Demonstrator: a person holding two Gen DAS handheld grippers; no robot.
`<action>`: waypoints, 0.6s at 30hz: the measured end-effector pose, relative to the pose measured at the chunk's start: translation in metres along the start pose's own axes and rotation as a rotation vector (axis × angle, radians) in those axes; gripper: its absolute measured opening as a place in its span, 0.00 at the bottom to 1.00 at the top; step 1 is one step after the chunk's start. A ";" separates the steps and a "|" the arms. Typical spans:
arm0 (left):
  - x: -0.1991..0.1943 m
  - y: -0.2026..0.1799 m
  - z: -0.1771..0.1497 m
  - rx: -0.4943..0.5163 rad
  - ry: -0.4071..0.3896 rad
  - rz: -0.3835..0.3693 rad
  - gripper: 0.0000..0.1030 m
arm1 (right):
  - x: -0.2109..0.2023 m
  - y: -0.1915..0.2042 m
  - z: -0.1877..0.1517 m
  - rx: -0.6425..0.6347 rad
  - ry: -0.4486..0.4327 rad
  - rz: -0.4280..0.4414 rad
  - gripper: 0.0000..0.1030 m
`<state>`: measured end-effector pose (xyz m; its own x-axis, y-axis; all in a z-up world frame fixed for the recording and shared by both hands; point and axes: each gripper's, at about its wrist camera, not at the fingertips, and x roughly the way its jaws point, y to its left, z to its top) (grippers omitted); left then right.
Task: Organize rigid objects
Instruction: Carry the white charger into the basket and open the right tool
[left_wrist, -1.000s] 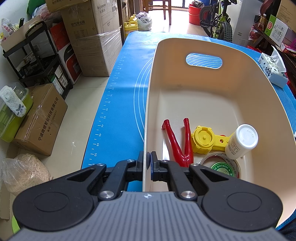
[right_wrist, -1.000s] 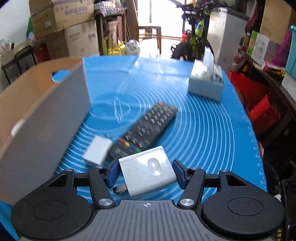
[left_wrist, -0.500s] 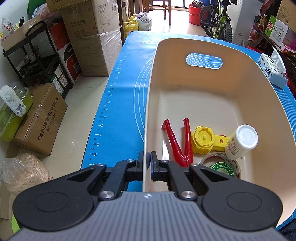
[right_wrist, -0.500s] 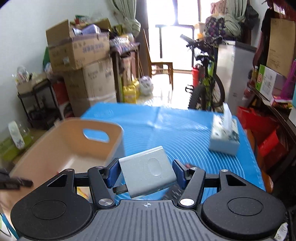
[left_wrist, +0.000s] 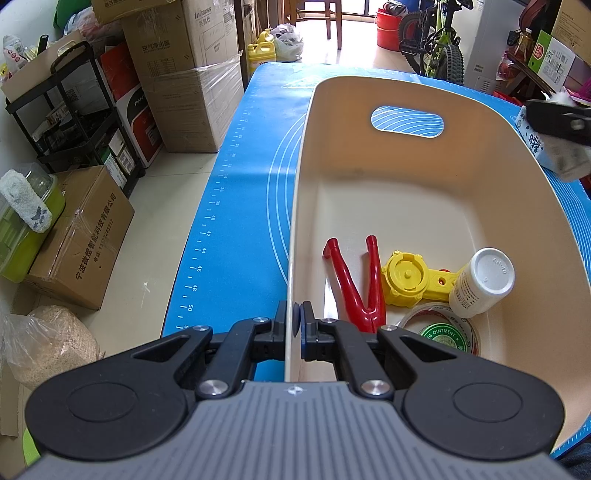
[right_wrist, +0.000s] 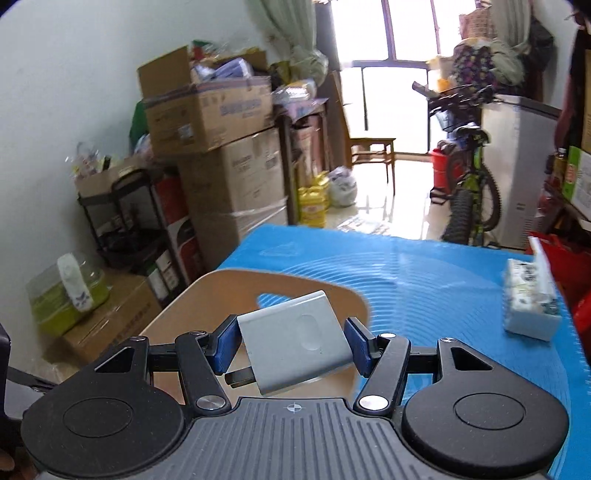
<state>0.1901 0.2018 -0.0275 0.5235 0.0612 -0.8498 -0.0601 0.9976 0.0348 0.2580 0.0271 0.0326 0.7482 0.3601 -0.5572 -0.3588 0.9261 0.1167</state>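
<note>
We keep the left gripper (left_wrist: 293, 325) clenched on the near left wall of the beige bin (left_wrist: 406, 92), likely to steady it for the drop. Our right gripper (right_wrist: 291, 347) grasps the grey power adapter (right_wrist: 295, 350), which sits squarely between the blue pads, plug end nearest us, above the bin's near edge.

Cream bin (left_wrist: 480, 110); blue ringed mat (left_wrist: 236, 206); grey charger (right_wrist: 295, 347).

L cam close, down into bin (left_wrist: 406, 96); R higher; share bin.
</note>
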 end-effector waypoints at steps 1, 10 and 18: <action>0.000 0.000 -0.001 -0.001 0.000 0.000 0.07 | 0.004 0.006 -0.001 -0.011 0.012 0.006 0.62; -0.001 0.000 -0.001 0.000 0.000 0.001 0.06 | 0.034 0.052 -0.022 -0.120 0.147 0.023 0.62; 0.000 0.001 -0.001 0.000 0.000 0.001 0.06 | 0.056 0.065 -0.042 -0.185 0.288 0.025 0.53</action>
<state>0.1894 0.2023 -0.0278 0.5238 0.0623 -0.8496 -0.0607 0.9975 0.0357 0.2528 0.1028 -0.0250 0.5591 0.3109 -0.7686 -0.4895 0.8720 -0.0033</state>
